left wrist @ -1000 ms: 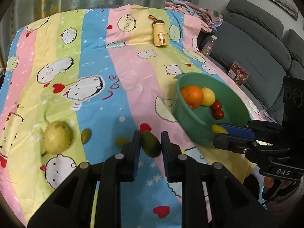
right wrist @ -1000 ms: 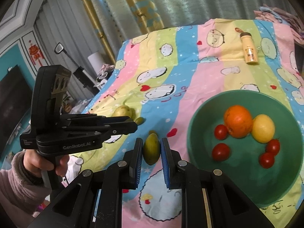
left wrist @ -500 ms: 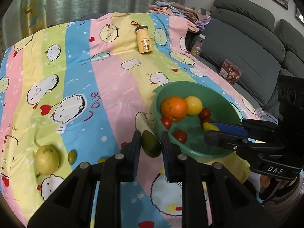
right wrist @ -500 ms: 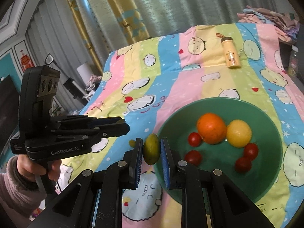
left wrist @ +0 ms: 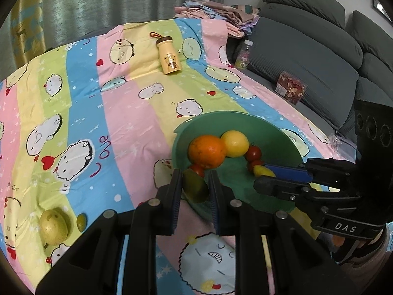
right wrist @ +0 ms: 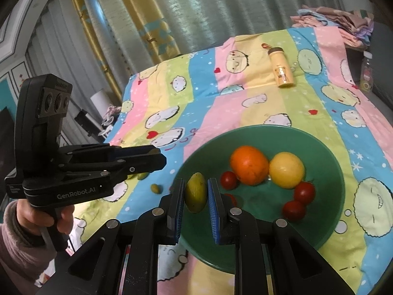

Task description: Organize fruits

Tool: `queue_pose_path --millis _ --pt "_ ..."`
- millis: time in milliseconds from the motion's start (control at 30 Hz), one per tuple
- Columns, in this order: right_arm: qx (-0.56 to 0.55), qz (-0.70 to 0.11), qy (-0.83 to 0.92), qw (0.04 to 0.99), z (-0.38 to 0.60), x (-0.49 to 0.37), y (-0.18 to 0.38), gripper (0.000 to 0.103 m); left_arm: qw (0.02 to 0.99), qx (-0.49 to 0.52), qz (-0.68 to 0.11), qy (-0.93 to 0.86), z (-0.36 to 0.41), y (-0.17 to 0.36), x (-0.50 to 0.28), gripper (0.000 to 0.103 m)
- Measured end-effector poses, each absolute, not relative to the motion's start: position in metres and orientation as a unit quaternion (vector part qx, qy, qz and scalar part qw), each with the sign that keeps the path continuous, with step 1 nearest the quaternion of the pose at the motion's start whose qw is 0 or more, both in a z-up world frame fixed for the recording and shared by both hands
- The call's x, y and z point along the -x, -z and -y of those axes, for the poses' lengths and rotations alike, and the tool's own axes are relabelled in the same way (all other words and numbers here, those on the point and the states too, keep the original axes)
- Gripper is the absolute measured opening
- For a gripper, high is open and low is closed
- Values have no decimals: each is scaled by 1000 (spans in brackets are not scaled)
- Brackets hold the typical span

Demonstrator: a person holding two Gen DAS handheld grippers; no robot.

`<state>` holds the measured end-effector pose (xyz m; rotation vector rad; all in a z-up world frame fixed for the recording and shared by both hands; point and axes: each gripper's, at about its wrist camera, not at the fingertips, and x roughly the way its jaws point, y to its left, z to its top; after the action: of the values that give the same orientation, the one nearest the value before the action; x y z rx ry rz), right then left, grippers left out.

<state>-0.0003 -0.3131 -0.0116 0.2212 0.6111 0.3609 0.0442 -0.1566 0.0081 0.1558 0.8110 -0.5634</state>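
Each tool is clamped on a small green fruit: left tool (left wrist: pixel 195 191), right tool (right wrist: pixel 196 196). Both hang over the green bowl (right wrist: pixel 329 152) near the tabletop's front edge. Lower them inside the rim before parting the jaws, clear of the orange (right wrist: pixel 249 165).

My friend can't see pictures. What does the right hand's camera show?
The right gripper pinches a small green fruit over a green bowl holding an orange, a lemon and tomatoes; the left gripper is beside it.

My left gripper (left wrist: pixel 195 186) and right gripper (right wrist: pixel 196 195), black angular fingers, blue ribbed pads, silver screws, white GenRobot.AI and DAS lettering, my fuzzy mauve sleeve (right wrist: pixel 18 250)
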Motion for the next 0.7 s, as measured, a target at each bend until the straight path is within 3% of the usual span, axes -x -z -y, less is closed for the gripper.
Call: queue_pose_path --millis 700 --pt "-116 -307 -140 934 338 -2 22 21 862 -104 -403 289 196 9 -61 21"
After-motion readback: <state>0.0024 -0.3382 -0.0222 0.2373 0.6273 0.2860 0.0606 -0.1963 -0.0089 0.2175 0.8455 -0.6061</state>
